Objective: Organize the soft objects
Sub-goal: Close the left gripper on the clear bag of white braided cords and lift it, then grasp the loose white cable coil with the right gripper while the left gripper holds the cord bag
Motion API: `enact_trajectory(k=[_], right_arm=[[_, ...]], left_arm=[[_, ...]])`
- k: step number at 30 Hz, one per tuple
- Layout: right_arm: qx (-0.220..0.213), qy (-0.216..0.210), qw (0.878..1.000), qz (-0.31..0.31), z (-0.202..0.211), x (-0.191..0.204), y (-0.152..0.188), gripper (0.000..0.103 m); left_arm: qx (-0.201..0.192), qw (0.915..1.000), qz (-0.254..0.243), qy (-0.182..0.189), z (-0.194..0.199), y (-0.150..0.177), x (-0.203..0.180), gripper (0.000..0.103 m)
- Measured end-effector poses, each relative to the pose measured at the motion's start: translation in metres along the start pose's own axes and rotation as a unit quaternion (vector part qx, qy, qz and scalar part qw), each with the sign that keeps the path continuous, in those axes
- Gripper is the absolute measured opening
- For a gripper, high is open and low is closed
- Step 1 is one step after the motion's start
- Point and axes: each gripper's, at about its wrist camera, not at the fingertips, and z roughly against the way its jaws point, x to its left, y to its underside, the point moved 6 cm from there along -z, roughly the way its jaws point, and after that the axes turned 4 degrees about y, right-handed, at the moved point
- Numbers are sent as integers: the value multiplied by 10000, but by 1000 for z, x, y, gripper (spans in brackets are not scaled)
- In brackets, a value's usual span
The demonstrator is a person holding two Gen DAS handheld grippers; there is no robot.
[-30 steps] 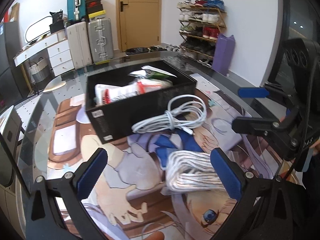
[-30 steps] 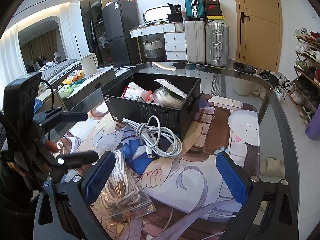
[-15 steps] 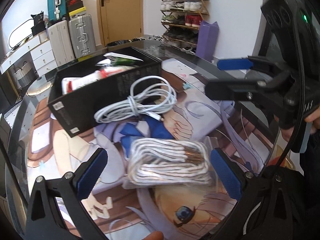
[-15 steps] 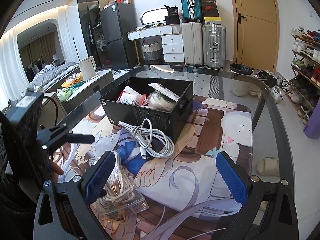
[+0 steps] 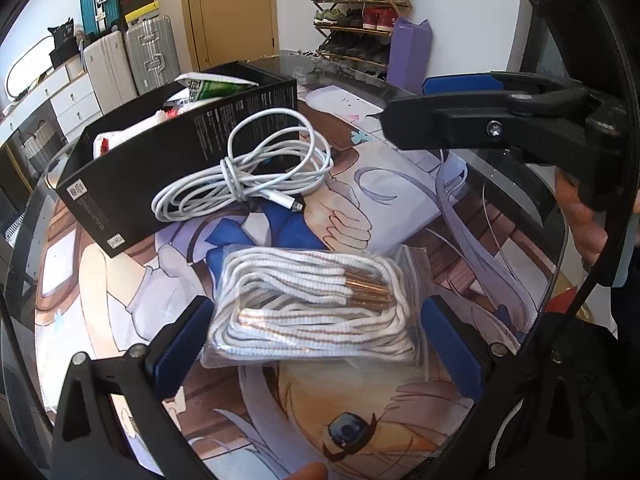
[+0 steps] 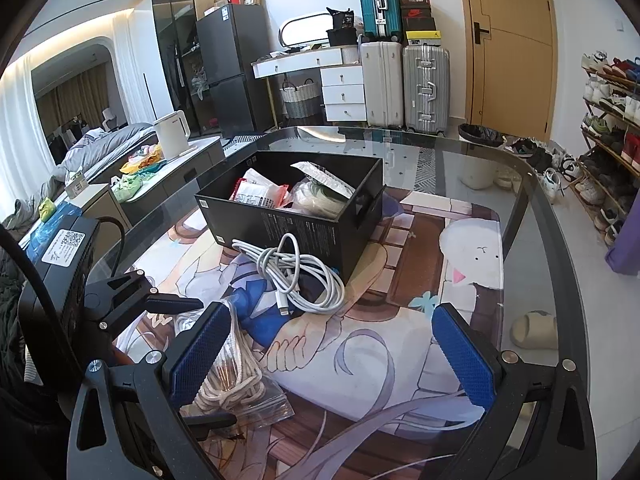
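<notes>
Nike shoebox (image 6: pixel 416 11) stacked behind; left gripper (image 5: pixel 312 344) fingers straddle bagged laces (image 5: pixel 316 312)

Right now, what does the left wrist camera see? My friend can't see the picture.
The left tongs are open around a clear bag of white laces lying on a cartoon table mat. Behind it a coiled white cable leans against a black box of packets; the right tongs show at the right.

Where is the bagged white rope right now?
Left wrist view: the bagged white rope lies on the printed mat between the open left claw pads, in front of the white cable.
</notes>
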Motion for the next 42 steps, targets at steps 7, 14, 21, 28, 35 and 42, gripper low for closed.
enact_trajectory(k=[7,14,21,28,35,42], right_arm=[[18,22,10000,-31,-1,-3,0,102],[54,25,9999,-132,-4,-8,2,102],[87,6,9998,-194,-9,-9,2,102],[219,-66,9988,-441,-22,-13,4,102],[416,-62,9984,-374,-41,-2,-2,102],[622,-104,9979,-153,-73,22,-11,102]], left_arm=[[-2,9999,116,65,-1,4,6,94],[-95,9998,41,160,10,5,8,86],[-340,9991,221,128,29,-1,26,86],[-559,9967,589,-21,46,-6,55,86],[-920,9915,898,-187,68,-12,81,86],[-1266,9848,1095,-461,89,-17,103,86]])
